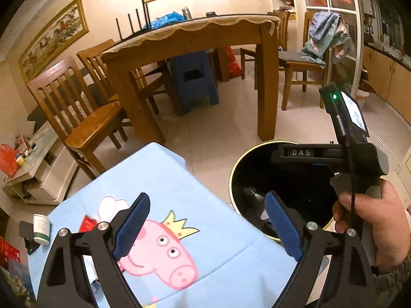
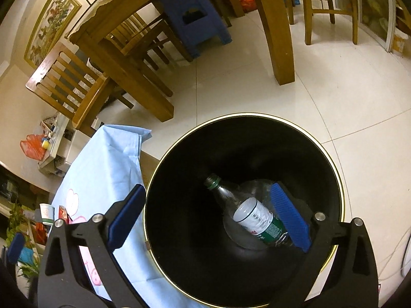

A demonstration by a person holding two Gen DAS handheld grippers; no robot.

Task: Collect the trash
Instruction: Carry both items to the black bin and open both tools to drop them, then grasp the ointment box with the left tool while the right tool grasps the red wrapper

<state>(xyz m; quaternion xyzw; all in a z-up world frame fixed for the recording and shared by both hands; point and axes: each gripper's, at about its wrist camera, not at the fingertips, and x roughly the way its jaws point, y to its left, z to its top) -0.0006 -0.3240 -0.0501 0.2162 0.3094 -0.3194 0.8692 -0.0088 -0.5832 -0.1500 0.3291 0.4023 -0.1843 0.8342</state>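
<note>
A black round bin with a gold rim [image 2: 336,177] stands on the floor beside a small table under a light blue cartoon cloth [image 1: 179,179]. Inside the bin lie a clear plastic bottle [image 2: 226,192] and a white can with a green band [image 2: 254,217]. My right gripper [image 2: 208,215] hangs over the bin's mouth, open, nothing between its blue pads. In the left wrist view that gripper [image 1: 308,154] shows above the bin [image 1: 236,169], held by a hand [image 1: 380,225]. My left gripper [image 1: 205,228] is open over the cloth's edge, empty. A white paper cup [image 1: 41,228] and a red wrapper [image 1: 87,224] sit on the cloth at left.
A wooden dining table [image 1: 195,38] with chairs [image 1: 77,107] and a blue stool [image 1: 192,82] stands behind. A low white shelf [image 1: 38,169] with clutter is at the left. Pale tiled floor [image 2: 334,102] lies around the bin.
</note>
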